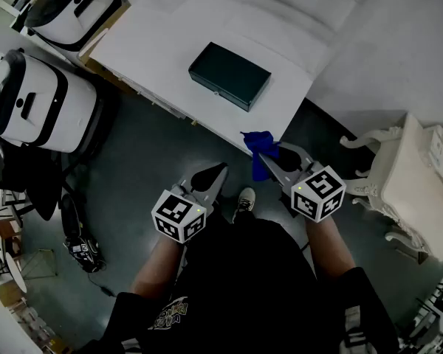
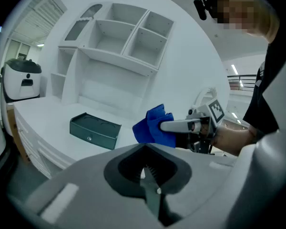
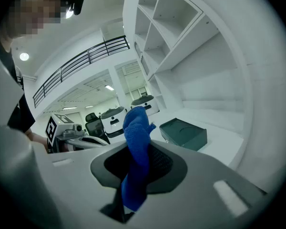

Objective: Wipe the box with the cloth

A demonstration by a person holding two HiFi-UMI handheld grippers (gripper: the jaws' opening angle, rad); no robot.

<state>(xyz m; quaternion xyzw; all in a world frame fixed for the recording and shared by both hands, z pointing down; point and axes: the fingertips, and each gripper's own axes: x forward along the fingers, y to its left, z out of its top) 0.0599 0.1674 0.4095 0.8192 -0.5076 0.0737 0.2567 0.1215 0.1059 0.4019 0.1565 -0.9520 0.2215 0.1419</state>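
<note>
Box (image 1: 229, 76): upper centre of the head view, flat on the white worktop (image 1: 161, 34), well apart from both claws. Step judged: carry the cloth (image 1: 258, 150) to its top face; come down from above, press the loose fold flat, stroke along the long side. Box is dark green, rectangular, matte, with shallow recesses on top. Right claw (image 1: 273, 157), lower centre, is clamped on the blue cloth. Left claw (image 1: 211, 178) is closed and empty.

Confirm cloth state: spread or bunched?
Bunched. The cloth sticks up crumpled from the right gripper, jaws closed on it, apart from the box.
</note>
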